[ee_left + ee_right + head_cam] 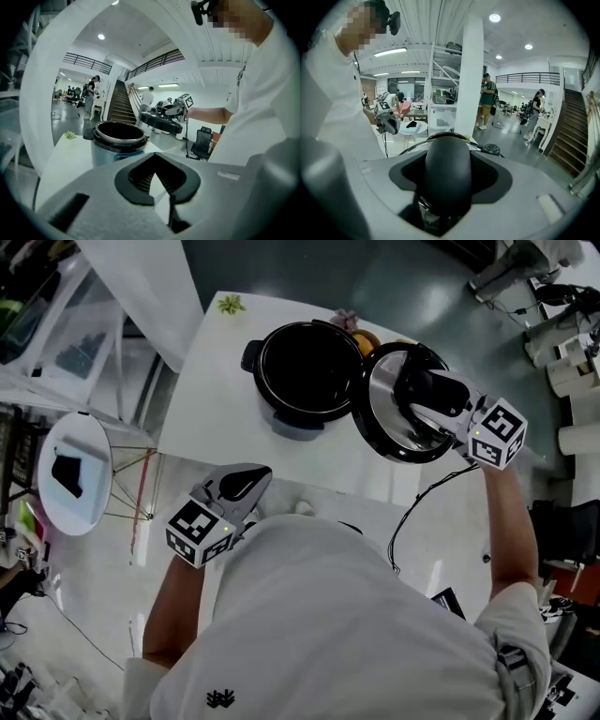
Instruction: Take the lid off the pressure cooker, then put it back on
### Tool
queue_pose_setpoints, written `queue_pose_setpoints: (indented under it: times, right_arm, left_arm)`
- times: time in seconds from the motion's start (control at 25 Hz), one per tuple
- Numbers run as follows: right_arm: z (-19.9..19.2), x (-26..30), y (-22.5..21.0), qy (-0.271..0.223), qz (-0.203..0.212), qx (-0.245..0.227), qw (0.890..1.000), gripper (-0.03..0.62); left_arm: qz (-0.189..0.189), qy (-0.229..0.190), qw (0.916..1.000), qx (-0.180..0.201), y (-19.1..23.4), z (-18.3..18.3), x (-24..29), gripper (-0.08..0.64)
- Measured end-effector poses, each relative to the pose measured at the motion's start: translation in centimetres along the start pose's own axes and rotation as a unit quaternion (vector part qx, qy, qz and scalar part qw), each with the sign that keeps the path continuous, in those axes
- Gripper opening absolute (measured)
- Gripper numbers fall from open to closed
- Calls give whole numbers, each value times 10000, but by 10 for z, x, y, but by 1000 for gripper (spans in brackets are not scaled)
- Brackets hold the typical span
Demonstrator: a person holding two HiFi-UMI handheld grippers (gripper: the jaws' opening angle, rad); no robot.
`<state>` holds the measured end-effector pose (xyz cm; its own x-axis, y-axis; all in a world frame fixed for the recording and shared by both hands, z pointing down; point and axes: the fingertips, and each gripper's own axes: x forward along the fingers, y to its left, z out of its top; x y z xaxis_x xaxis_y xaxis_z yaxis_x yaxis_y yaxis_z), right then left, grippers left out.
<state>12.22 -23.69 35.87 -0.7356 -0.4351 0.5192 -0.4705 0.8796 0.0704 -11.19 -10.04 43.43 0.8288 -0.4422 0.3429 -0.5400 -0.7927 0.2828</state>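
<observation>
The lid (pixel 394 418) is held tilted just beside the open pressure cooker (pixel 309 371) by the right gripper (pixel 428 395), clamped on its handle, the left gripper (pixel 239 486) being closed and empty; level re-seating is judged next.

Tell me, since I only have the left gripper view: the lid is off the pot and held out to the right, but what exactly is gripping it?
Observer: The right gripper has it. Its own view shows both jaws closed around the lid's black handle.
Operator: Which way is the lid turned?
Observer: In the head view the lid is tilted, with its shiny underside facing up toward the camera, beside the pot.
Operator: Anything in the pot?
Observer: The head view looks straight into it. The inside is dark, and I can make out nothing in there.
</observation>
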Motion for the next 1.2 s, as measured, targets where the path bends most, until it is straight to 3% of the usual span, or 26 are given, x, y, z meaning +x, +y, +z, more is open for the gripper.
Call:
queue_pose_setpoints:
  times: [0.48, 1.2]
  right_arm:
    - [57, 94, 18, -60, 503, -295, 9983, 291]
    - [73, 165, 25, 113, 757, -472, 9959, 291]
  left_arm:
    - [141, -169, 9997, -86, 25, -3, -40, 6]
    - [530, -257, 9979, -258, 51, -15, -89, 6]
